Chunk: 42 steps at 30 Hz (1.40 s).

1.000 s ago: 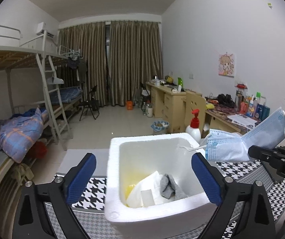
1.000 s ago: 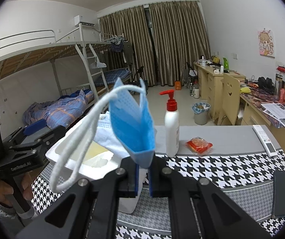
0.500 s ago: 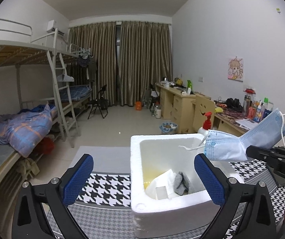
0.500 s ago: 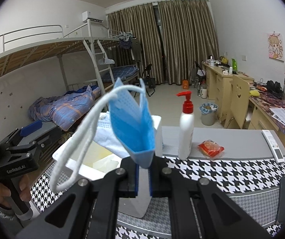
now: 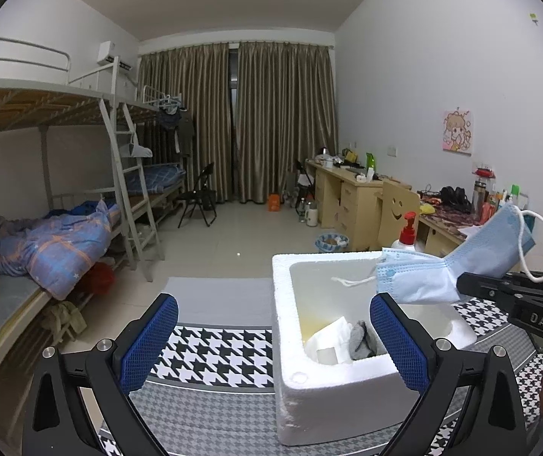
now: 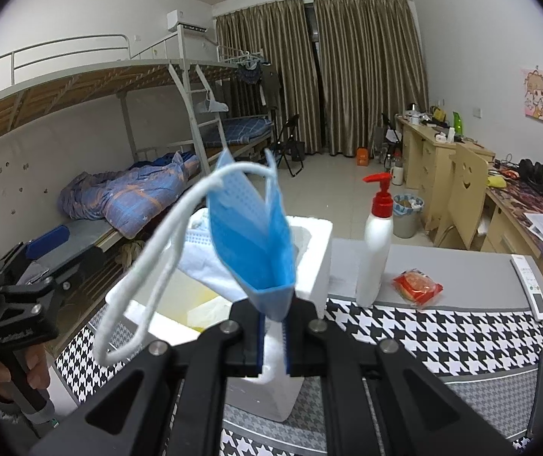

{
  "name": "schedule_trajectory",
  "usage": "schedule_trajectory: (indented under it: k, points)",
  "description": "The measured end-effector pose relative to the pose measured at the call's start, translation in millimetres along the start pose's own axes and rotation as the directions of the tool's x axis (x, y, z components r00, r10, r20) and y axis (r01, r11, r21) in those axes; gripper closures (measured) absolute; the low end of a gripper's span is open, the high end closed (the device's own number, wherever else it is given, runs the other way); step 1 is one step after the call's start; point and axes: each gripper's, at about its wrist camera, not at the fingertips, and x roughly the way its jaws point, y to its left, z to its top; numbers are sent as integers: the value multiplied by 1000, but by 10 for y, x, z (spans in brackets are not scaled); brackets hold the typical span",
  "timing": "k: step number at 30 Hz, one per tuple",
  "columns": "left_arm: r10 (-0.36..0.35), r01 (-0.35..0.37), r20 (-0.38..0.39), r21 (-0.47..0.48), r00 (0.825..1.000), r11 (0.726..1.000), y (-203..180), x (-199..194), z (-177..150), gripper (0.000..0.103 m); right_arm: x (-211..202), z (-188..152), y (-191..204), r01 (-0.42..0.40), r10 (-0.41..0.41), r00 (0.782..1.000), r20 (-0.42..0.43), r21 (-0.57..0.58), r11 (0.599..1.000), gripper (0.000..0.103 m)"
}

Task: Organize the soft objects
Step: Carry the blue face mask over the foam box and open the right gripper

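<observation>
Pinching a folded blue face mask by its lower corner, the right gripper has its jaws nearly closed on the fabric, holding it in the air above the white foam box; one white ear loop hangs down on the box's left side. In the left wrist view the same mask sticks out from the tip of that gripper over the box's right rim, its other ear loop drooping into the opening. The left gripper stands wide open and empty, its blue pads spread apart; the right-hand pad overlaps the foam box, while the left one is clear of it, over the houndstooth cloth of the table.

The letters "DAS" can be read on the right gripper's black body; the lettering on the left gripper's body in the right wrist view is too blurred to read.

Inside the box lie a crumpled white sheet and a grey cloth. Just right of the box stands a white pump bottle with a red top, then a small red packet, and further right a white remote control. Beyond the box are the tiled floor, a bunk bed with a blue quilt, and closed curtains.
</observation>
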Motion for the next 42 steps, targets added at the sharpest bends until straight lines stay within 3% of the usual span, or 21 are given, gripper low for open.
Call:
schedule_trajectory:
  k: [21,25,28,33,37,42]
  points:
    - [11,-11,0,-27,1000,1000,162,-114,-161,1,294,16,222,-7,4,998,-69,-38,999,92]
    - [5,-5,-4,-31,1000,1000,164,-109,-186,1,347,27,232,1,-4,997,-82,-40,999,84]
    - [0,0,-5,-35,1000,999,168,-108,-202,1,374,15,255,1,-5,996,-91,-49,999,66]
    - [2,-3,-12,-44,1000,999,192,-96,-224,1,360,1,256,0,-4,996,-89,-45,999,55]
    - [3,-4,-13,-43,1000,999,212,-86,-219,1,322,14,258,-1,-2,997,-74,-37,999,37]
    - [1,-2,-14,-42,1000,999,208,-85,-220,1,312,30,254,6,-9,997,-79,-34,999,35]
